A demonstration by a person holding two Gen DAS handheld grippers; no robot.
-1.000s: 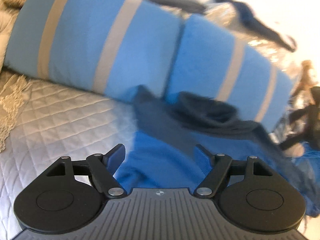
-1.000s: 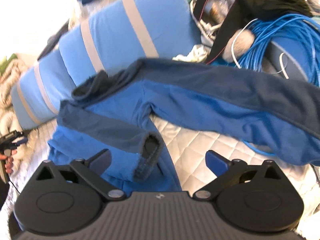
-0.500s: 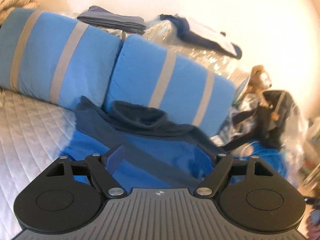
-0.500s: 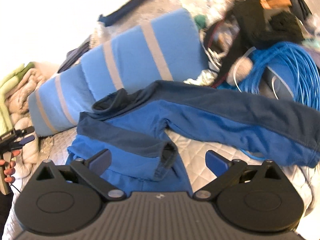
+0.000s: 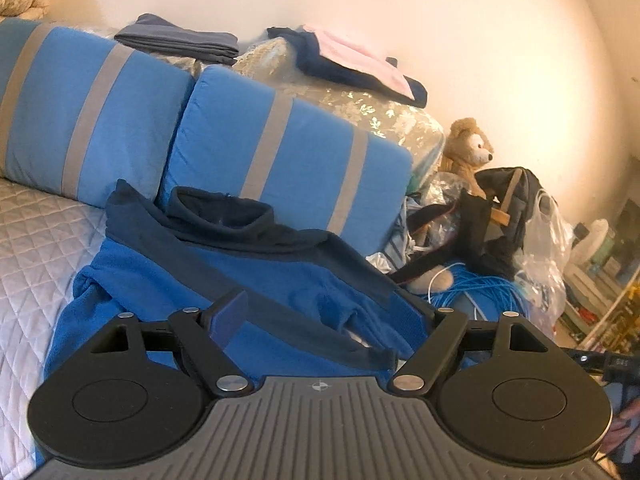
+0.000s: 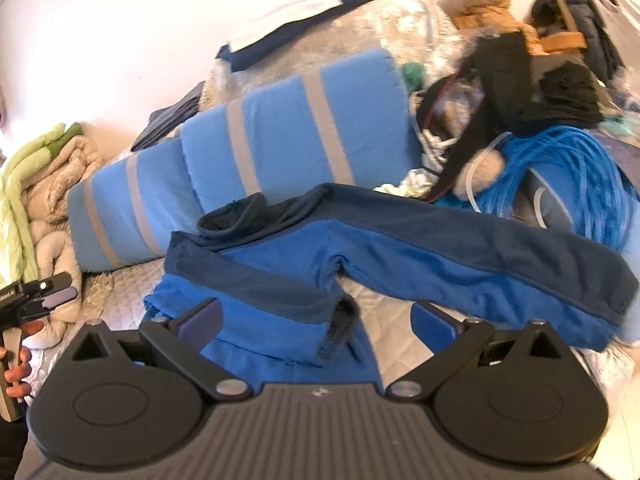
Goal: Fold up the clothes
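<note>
Across the quilted bed (image 6: 384, 320), from the left, our left gripper (image 5: 320, 312) stood released, nothing between its fingers, the blue pullover (image 5: 224, 280) lying just beyond it. We saw its collar against the striped pillows (image 5: 280, 152). Only the right wrist view showed us the long right sleeve (image 6: 500, 264) running out sideways toward the blue cable coil (image 6: 560, 172). Our right gripper (image 6: 316, 316) hung unclenched above the folded left sleeve (image 6: 280, 304).
</note>
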